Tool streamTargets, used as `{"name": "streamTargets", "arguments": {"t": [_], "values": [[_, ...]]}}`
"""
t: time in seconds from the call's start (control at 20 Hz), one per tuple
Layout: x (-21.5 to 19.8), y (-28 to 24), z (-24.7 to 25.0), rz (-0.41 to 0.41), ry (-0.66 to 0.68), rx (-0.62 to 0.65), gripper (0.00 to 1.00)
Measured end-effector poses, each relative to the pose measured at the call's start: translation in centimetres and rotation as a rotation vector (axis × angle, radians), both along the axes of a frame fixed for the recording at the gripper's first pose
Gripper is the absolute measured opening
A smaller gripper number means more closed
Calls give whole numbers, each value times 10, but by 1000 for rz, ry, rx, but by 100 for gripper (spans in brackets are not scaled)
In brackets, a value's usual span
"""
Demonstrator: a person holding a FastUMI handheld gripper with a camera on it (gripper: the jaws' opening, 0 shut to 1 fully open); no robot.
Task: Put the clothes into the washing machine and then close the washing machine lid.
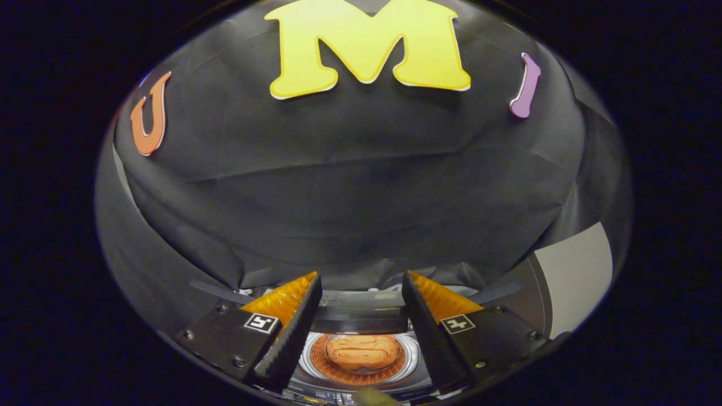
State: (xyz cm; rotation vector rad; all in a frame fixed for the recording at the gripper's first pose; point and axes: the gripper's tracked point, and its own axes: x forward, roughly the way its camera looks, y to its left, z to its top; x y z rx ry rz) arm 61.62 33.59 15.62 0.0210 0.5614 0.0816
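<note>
The washing machine stands open, and a bundle of orange clothes lies inside its drum. The gripper hangs above with fingers apart and empty; the clothes show between them, well below.

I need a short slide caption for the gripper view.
Open claw above washing machine drum, orange cloth inside.

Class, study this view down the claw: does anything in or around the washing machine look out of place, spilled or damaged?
Nothing stands out. The orange clothes lie bundled inside the washing machine drum, below the open claw, with nothing spilled that can be seen.
</note>
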Motion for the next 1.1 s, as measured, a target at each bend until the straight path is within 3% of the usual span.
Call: {"name": "streamTargets", "arguments": {"t": [1.1], "values": [[-54, -5, -16, -10, -68, -25, 90]]}}
